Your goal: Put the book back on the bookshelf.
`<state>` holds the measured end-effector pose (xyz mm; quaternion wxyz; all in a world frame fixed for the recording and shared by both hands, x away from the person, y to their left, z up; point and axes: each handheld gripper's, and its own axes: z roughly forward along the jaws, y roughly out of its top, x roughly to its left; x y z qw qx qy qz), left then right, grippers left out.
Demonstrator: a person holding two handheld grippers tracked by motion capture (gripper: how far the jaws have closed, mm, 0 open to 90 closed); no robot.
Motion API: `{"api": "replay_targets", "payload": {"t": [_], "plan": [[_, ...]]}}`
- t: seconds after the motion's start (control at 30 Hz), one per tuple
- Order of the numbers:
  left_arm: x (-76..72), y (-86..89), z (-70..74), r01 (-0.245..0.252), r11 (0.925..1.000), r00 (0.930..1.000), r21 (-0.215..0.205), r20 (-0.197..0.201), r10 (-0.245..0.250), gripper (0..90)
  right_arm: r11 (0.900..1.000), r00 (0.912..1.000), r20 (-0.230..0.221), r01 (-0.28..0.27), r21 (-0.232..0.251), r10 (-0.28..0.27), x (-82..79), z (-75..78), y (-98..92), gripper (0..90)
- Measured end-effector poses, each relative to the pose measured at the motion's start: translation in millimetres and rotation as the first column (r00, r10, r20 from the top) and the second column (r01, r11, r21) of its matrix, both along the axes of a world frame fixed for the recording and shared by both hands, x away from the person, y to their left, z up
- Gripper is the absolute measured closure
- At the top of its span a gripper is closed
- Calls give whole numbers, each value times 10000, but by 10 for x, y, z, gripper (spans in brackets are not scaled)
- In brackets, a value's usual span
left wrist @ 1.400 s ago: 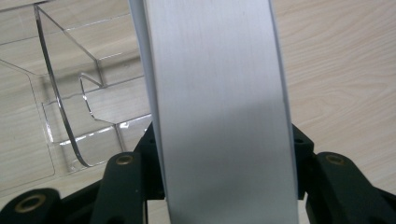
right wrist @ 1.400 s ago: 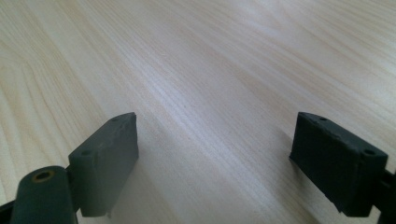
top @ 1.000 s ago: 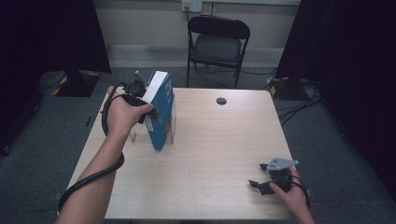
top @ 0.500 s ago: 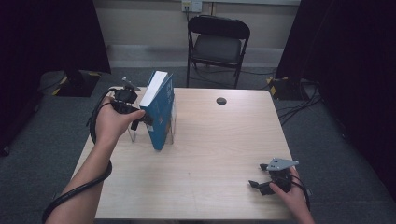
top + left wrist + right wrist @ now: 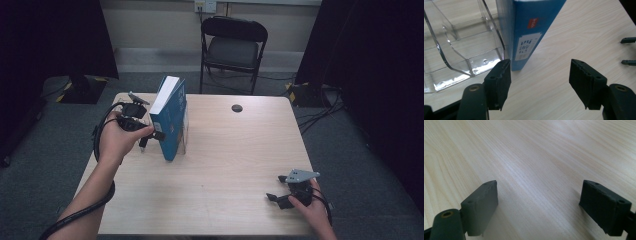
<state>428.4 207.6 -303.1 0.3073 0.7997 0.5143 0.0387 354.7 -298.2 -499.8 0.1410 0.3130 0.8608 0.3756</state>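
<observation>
The left gripper [image 5: 147, 136] has its jaws spread wide and pinches nothing; in the left gripper view the gap between them looks at the lower spine of the blue book [image 5: 529, 37], with bare wood under it. The right gripper [image 5: 281, 189] is also spread, empty, and rests low on the table near the person's right corner, well apart from the work.

The wooden table [image 5: 235, 165] carries few things. The blue book [image 5: 170, 120] is the largest of them: it stands on its lower edge, tilted, and leans against a clear plastic holder [image 5: 461, 50] just beside it. From these pictures I cannot tell if the book is inside a compartment of the holder or only beside its wall. A small dark round thing [image 5: 237, 108] lies far from both, near the back edge.

My judgement is that the placing of the book is mostly done, because it stands without being held. What is left is perhaps a check of how straight it stands, or a small push to make it upright.
</observation>
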Motion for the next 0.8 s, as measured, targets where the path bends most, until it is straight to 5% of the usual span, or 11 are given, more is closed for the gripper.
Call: {"api": "replay_targets", "payload": {"t": [0.8], "plan": [[-203, 167, -394, 609, 9974, 9980, -377, 173, -603, 283, 10000, 10000, -8, -44, -10, 44, 1, 1, 1, 138]]}}
